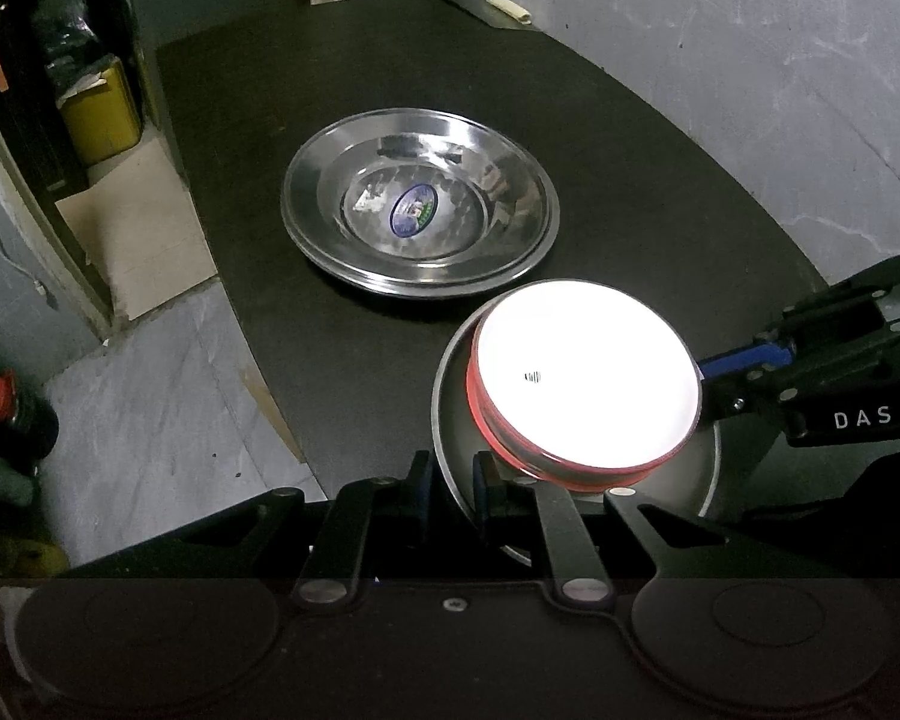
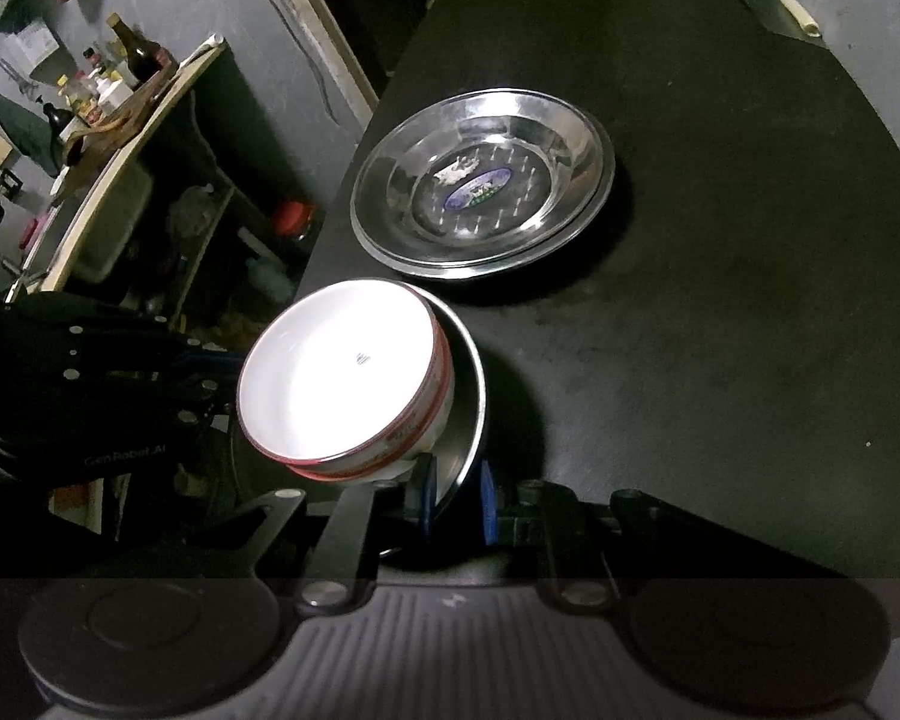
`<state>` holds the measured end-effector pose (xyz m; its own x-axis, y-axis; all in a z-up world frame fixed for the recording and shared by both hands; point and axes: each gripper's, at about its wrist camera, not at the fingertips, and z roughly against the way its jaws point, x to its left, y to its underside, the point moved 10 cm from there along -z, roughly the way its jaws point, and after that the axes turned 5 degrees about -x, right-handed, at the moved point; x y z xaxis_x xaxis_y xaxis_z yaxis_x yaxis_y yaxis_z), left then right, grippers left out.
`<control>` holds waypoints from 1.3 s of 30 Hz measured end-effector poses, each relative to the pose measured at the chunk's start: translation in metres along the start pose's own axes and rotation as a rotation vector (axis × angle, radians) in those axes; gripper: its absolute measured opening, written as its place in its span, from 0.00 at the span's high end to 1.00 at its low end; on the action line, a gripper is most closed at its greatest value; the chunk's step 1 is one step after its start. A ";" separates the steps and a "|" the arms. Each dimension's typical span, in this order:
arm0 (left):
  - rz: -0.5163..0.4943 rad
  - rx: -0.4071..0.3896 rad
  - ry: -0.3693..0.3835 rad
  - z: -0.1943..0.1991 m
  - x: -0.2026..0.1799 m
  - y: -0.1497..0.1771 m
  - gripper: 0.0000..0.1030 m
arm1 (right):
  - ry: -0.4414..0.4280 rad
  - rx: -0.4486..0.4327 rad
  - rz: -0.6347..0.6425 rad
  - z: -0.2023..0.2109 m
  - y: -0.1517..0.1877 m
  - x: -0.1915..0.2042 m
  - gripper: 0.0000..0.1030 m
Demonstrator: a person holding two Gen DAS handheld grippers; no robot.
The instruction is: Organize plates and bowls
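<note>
Left gripper: the left gripper point(image 1: 453, 489), bottom centre of the left wrist view, pinches the near rim of a steel plate point(image 1: 450, 420), one pad above the rim and one below.

Right gripper: the right gripper point(image 2: 457, 495), bottom centre of its own view, is clamped on the opposite edge of the same plate point(image 2: 471, 396); in the left view it enters from the right edge point(image 1: 729, 369).

Why two grips: judged, opposite holds keep the loaded plate level, so the load does not slide off.

Load: white bowls point(image 1: 585, 381) with red outsides, two nested by the look of the doubled red rims, sit off-centre on the plate, toward its far side in the left view. The top one's inside is washed out by glare.

Plate's height: whether it rests on the table or is held just above cannot be told; the shadow under it in the right view hints at a slight lift.

Steel stack: two or more steel plates point(image 1: 420, 219), nested, an oval label in the top one, lie mid-table, centre of the left view and upper centre of the right point(image 2: 480, 186). They are near the held plate but apart from it.

Table: the black table point(image 1: 660, 192) is otherwise bare around the dishes.

Stage: judged, the carried plate and bowls are bound for the steel stack; not yet joined.

Risk: the bowls could slide if either hand tips.
</note>
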<state>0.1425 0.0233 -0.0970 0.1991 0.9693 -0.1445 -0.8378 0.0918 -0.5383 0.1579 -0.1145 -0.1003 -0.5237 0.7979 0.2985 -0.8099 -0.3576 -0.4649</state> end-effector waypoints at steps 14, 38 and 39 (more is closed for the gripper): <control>0.054 -0.059 0.012 0.004 0.005 -0.030 0.89 | -0.014 -0.092 -0.070 0.014 -0.020 -0.012 0.83; 0.130 -0.133 0.005 0.008 0.018 -0.064 0.94 | -0.028 -0.166 -0.109 0.021 -0.044 -0.018 0.83; 0.130 -0.135 0.004 0.008 0.018 -0.065 0.94 | -0.028 -0.168 -0.109 0.021 -0.045 -0.018 0.83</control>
<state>0.1966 0.0370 -0.0576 0.0964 0.9700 -0.2233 -0.7807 -0.0655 -0.6215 0.1986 -0.1230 -0.0675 -0.4448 0.8125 0.3769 -0.8078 -0.1821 -0.5606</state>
